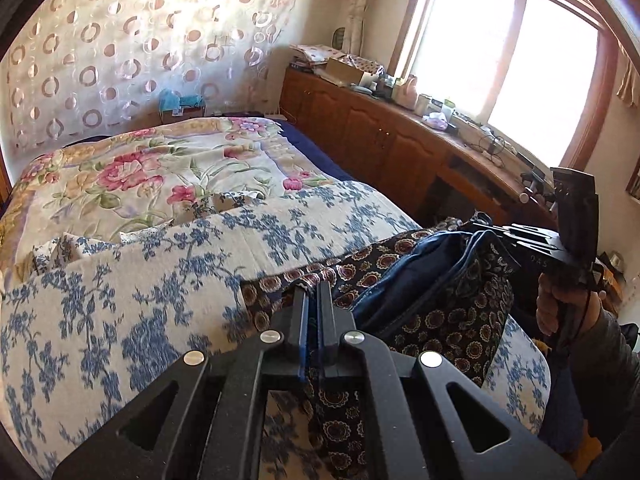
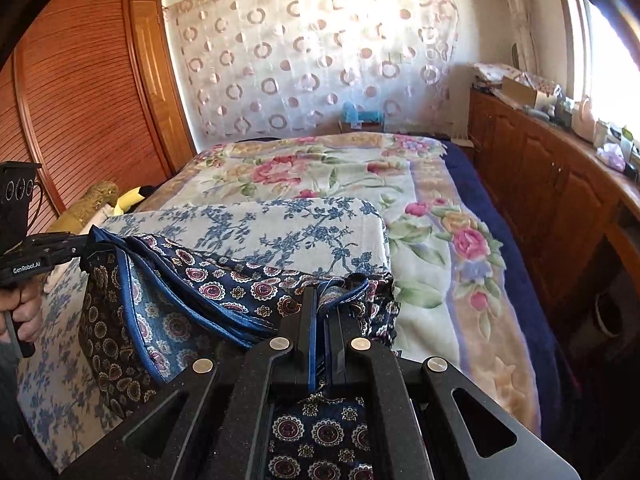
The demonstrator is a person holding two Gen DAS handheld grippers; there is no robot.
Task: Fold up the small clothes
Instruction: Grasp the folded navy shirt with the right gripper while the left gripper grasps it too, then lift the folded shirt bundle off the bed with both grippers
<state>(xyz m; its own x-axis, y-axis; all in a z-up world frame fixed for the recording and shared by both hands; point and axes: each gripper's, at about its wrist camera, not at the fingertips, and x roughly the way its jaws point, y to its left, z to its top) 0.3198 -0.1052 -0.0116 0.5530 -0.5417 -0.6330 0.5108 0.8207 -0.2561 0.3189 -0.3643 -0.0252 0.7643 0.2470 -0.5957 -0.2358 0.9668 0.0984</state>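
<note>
1. Your left gripper (image 1: 313, 292): fingers pinched on an edge of the paisley garment (image 1: 460, 304).
2. Your right gripper (image 2: 323, 300): fingers pinched on another edge of it, blue trim showing between them.
3. The garment hangs slack between both grippers, over the blue-floral blanket (image 2: 280, 224) on the bed (image 2: 460, 280).
4. Readable: "GenRobot.AI" on the left gripper's body in the right view; "045" on the right gripper's body in the left view.

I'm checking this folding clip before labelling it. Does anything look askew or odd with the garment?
Nothing damaged. The patterned garment hangs slack and bunched between the left gripper and right gripper, both pinching its edge above the blue floral blanket.
</note>
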